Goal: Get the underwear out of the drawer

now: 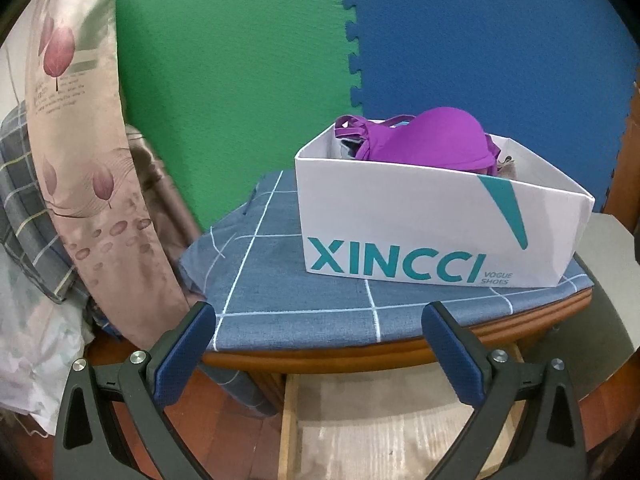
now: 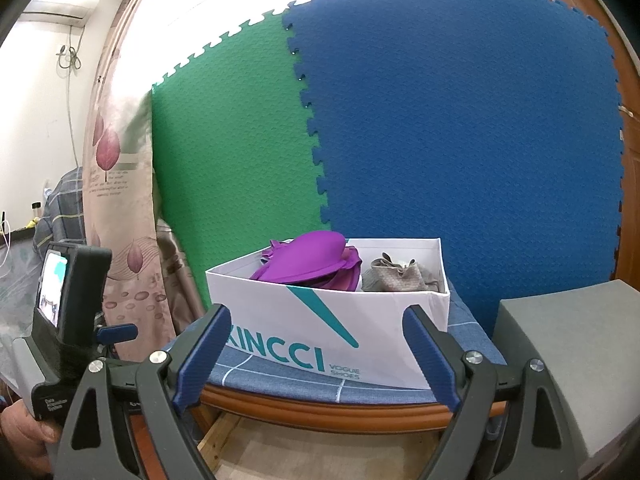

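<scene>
A white XINCCI shoe box (image 1: 400,216) stands on a blue checked cloth (image 1: 280,288) atop a wooden cabinet. A purple bra (image 1: 432,140) lies in the box, rising above its rim. In the right wrist view the box (image 2: 280,320) holds the purple bra (image 2: 312,264) on the left and a grey garment (image 2: 400,278) on the right. An open wooden drawer (image 1: 380,428) shows below the cabinet top; it looks bare inside. My left gripper (image 1: 320,320) is open and empty, in front of the cabinet edge. My right gripper (image 2: 316,324) is open and empty, in front of the box.
Green and blue foam mats (image 2: 360,140) stand behind the cabinet. A floral curtain (image 1: 80,160) hangs at the left. A grey box (image 2: 580,360) sits to the right of the cabinet. The left gripper's body with its screen (image 2: 68,304) shows at the left of the right wrist view.
</scene>
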Tool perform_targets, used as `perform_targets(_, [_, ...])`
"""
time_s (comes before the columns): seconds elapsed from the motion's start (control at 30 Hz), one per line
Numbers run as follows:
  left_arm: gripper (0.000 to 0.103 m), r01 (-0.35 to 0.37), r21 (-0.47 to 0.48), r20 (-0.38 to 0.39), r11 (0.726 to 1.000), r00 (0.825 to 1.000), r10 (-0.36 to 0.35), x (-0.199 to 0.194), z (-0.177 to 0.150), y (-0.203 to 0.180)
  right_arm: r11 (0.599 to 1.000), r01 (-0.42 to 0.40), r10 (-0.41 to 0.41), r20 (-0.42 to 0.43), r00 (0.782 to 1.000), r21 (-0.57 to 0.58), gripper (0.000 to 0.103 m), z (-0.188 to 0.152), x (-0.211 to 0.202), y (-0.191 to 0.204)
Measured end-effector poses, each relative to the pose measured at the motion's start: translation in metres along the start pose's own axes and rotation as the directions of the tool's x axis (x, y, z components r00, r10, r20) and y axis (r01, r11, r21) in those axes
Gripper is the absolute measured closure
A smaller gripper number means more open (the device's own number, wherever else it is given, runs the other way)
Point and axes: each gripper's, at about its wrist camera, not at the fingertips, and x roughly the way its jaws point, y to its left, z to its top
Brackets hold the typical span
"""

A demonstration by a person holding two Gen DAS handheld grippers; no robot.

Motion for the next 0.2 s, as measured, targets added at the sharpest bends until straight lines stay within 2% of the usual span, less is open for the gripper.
perform_targets(0.2, [0.001, 0.001, 0.023, 0.009, 1.000, 1.000, -0.001, -0.0059, -0.0004, -0.0049, 1.000, 0.007, -0.007, -0.005, 1.000, 0.002, 0.013, 0.0027, -0.0034, -0.0058])
